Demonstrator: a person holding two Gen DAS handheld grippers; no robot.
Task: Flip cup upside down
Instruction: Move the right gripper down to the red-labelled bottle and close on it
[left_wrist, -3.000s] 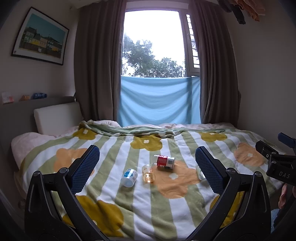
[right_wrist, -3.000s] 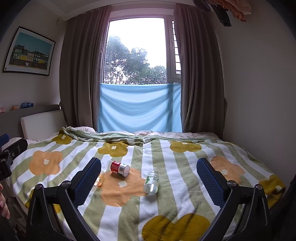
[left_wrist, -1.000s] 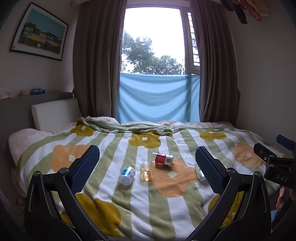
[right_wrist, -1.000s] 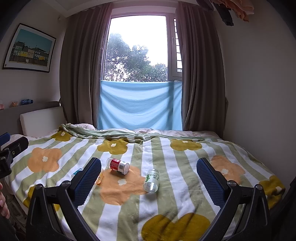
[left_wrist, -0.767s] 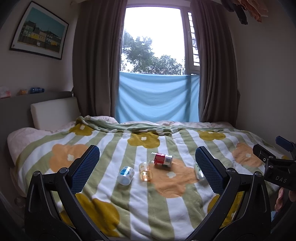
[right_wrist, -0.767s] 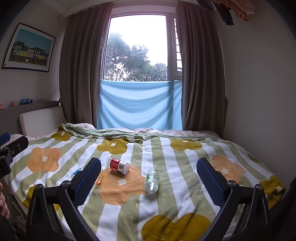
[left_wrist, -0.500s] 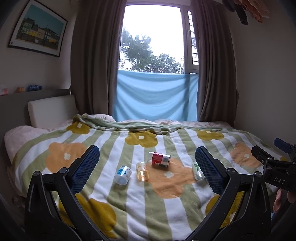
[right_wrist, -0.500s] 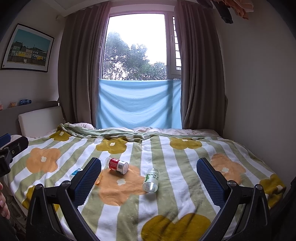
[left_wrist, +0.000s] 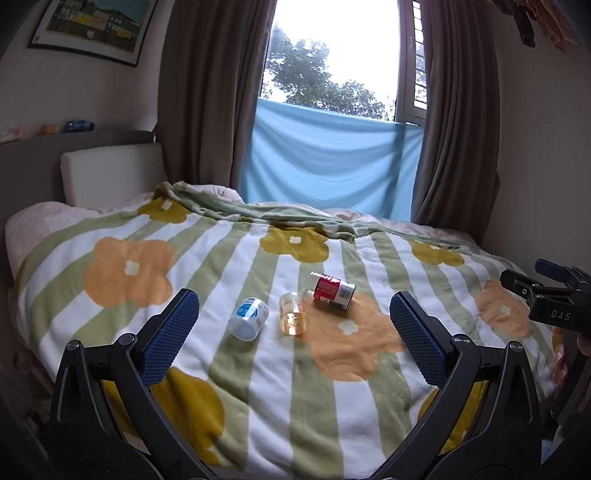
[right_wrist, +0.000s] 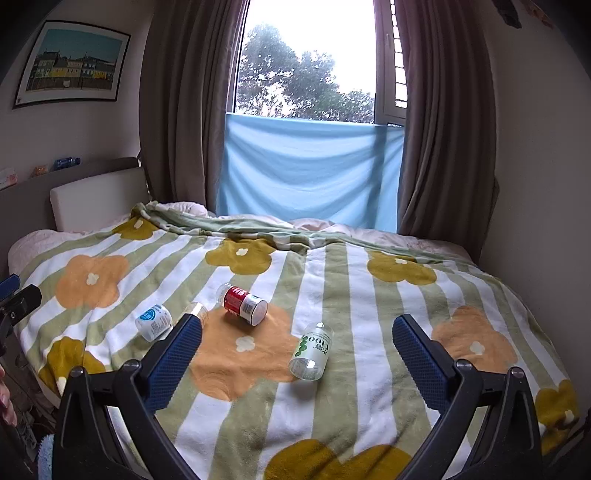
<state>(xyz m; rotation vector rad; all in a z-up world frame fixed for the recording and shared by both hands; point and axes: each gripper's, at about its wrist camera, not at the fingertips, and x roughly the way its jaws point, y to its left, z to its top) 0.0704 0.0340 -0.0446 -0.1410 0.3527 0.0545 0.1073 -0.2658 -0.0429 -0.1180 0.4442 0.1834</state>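
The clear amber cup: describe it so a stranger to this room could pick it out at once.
Start at the bed's flowered, green-striped blanket and find the containers lying near its middle. The cup lies on its side between a white bottle with a blue label and a red-labelled bottle. It alone is see-through amber, open-mouthed and without a label.

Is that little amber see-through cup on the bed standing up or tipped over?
Tipped over. The amber cup lies on its side on the striped blanket, between the blue-labelled bottle and the red-labelled jar.
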